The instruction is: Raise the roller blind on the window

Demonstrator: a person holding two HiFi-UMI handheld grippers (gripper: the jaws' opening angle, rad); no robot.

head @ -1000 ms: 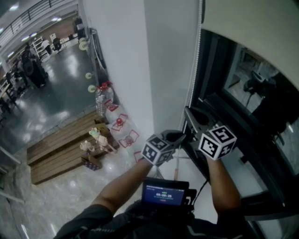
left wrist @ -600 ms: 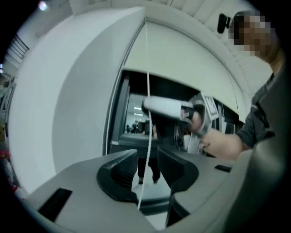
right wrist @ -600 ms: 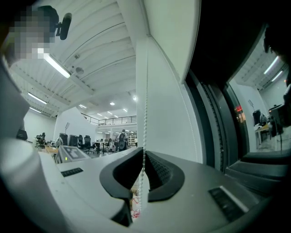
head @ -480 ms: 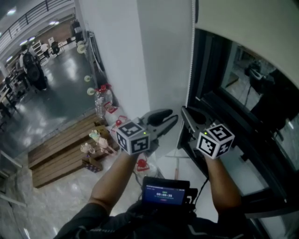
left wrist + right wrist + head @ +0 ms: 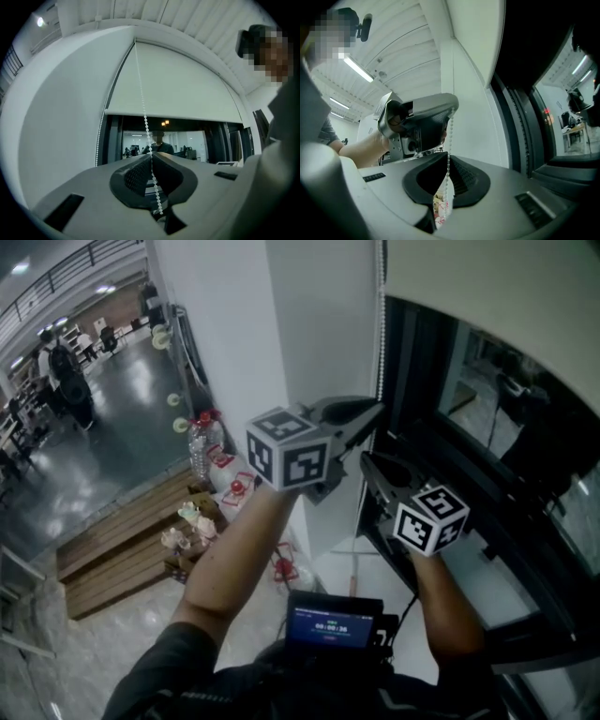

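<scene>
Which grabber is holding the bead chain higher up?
The left gripper: its jaws have just been closing on the bead chain, above the right gripper, which pinches the same chain lower down.

Bead chain (image 5: 380, 324), top off-frame

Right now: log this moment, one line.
left hand-held gripper: jaws just closed on bead chain | right hand-held gripper: shut on bead chain | roller blind: partly raised
</scene>
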